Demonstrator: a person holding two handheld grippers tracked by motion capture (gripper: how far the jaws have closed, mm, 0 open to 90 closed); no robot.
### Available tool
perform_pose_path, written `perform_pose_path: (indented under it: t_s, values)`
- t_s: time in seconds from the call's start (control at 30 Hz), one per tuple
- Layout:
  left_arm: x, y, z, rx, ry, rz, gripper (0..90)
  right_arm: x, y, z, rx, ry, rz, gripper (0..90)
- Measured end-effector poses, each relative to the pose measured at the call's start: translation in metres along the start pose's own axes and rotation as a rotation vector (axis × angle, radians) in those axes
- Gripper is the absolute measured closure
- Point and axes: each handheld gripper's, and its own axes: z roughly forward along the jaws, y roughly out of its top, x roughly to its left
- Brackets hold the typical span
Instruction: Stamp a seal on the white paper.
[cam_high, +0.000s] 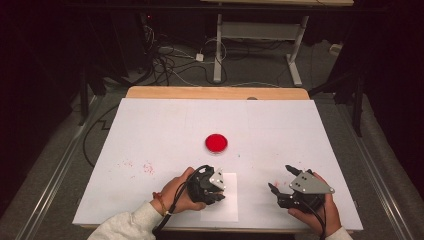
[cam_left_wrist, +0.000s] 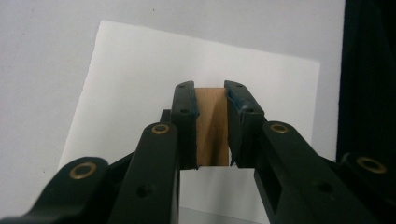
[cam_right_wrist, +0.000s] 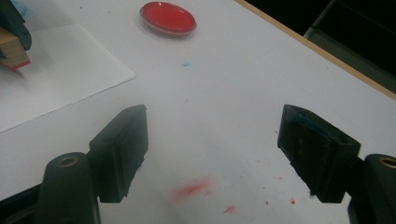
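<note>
My left gripper (cam_high: 218, 195) is shut on a small wooden block (cam_left_wrist: 212, 126), gripped by its sides between both jaws. From the right gripper view the block (cam_right_wrist: 11, 51) has a red underside and sits low over a white paper sheet (cam_right_wrist: 60, 70); I cannot tell if it touches. The sheet (cam_high: 222, 207) lies near the table's front edge. A round red dish (cam_high: 216, 143) rests at the table's middle, beyond the sheet. My right gripper (cam_high: 280, 178) is held at the front right, jaws wide open with nothing between them (cam_right_wrist: 212, 149).
The table is covered in white, with red smears at the left (cam_high: 147, 167) and under the right gripper (cam_right_wrist: 191, 189). A wooden strip (cam_high: 215, 92) marks the far edge. Desk legs and cables stand on the floor beyond.
</note>
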Motion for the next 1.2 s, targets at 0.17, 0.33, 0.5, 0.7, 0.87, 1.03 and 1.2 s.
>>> perform_pose_path:
  t_s: [0.17, 0.33, 0.5, 0.7, 0.87, 1.03, 1.2]
  values:
    - [0.0011, 0.0004, 0.0073, 0.032, -0.015, 0.015, 73.8, 0.0001, -0.0001, 0.0002, 0.003, 0.001, -0.003, 25.1]
    - [0.0051, -0.0015, 0.0083, 0.022, -0.041, -0.005, 73.9, 0.0004, -0.0002, 0.0001, 0.003, 0.001, -0.003, 25.1]
    - [0.0046, -0.0029, 0.0089, 0.015, -0.038, -0.008, 74.0, 0.0006, 0.0002, -0.0005, 0.000, -0.001, -0.005, 25.1]
    - [0.0028, -0.0032, 0.0093, 0.013, -0.028, -0.008, 74.0, 0.0009, 0.0003, -0.0002, 0.000, 0.000, -0.009, 25.1]
    - [0.0039, -0.0040, 0.0095, 0.008, -0.036, -0.013, 74.0, 0.0011, 0.0002, 0.0004, 0.003, 0.002, -0.005, 25.1]
    - [0.0047, -0.0047, 0.0097, 0.003, -0.040, -0.021, 74.0, 0.0014, 0.0003, 0.0004, 0.006, 0.002, -0.007, 25.1]
    - [0.0057, -0.0055, 0.0098, -0.002, -0.047, -0.023, 74.0, 0.0019, 0.0006, 0.0008, 0.006, 0.002, -0.009, 25.1]
